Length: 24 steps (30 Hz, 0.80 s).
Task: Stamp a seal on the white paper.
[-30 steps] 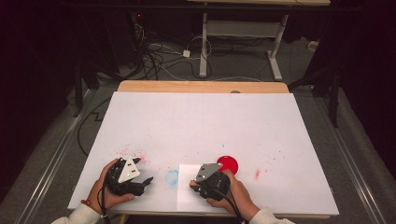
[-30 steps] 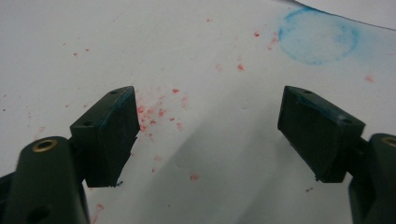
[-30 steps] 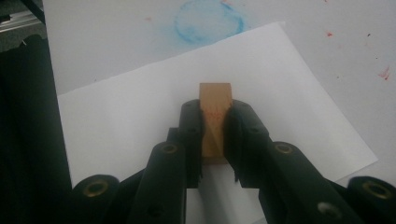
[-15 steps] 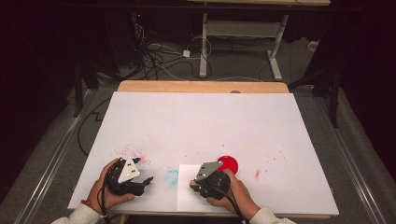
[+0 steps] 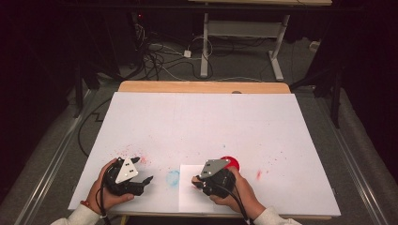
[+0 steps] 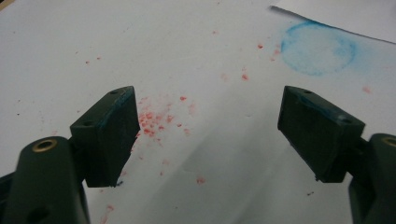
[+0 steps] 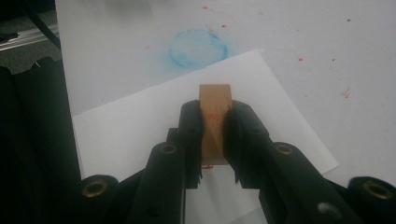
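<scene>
Your right hand-held gripper [image 7: 215,140] clamped a wooden block [image 7: 214,122] over the paper [image 7: 140,121]; your left hand-held gripper [image 6: 205,126] stood wide apart above red specks [image 6: 156,121]

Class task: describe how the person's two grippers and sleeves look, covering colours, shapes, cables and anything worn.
Both the left gripper and right gripper are black, each topped by a grey three-cornered plate, with blocky black fingers and brass-coloured screw holes. Black cables trail back. White sleeves; a red wristband on the left wrist.

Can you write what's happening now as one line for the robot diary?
right gripper: shut on wooden stamp | over paper sheet | left gripper: open, nothing held
</scene>
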Available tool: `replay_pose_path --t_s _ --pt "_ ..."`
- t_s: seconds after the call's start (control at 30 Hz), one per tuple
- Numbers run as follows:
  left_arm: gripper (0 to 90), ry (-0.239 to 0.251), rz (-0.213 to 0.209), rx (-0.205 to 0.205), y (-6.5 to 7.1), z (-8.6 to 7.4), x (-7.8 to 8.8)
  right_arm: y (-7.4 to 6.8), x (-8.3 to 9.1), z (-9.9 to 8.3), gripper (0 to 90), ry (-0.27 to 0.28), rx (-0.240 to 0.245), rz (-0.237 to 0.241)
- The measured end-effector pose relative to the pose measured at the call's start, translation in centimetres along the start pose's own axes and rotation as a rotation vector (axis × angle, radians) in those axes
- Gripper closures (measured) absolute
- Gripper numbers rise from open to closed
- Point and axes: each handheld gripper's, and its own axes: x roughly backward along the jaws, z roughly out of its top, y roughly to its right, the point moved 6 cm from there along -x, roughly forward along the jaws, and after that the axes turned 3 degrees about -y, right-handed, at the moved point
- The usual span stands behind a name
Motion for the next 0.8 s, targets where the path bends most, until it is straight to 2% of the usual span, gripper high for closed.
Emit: replay_pose_path --t_s 0.43,0.63,0.8 --pt "19.6 0.011 -0.007 0.001 0.1 0.1 0.1 1.6 3.8 0.7 75.8 0.075 -0.028 -0.053" --pt "19.3 0.02 -0.01 0.008 -0.1 0.0 0.2 2.7 5.4 0.5 75.8 0.095 -0.052 -0.09" --pt "19.3 0.025 -0.019 0.026 0.0 -0.1 0.4 3.4 6.4 0.2 75.8 0.11 -0.066 -0.101"
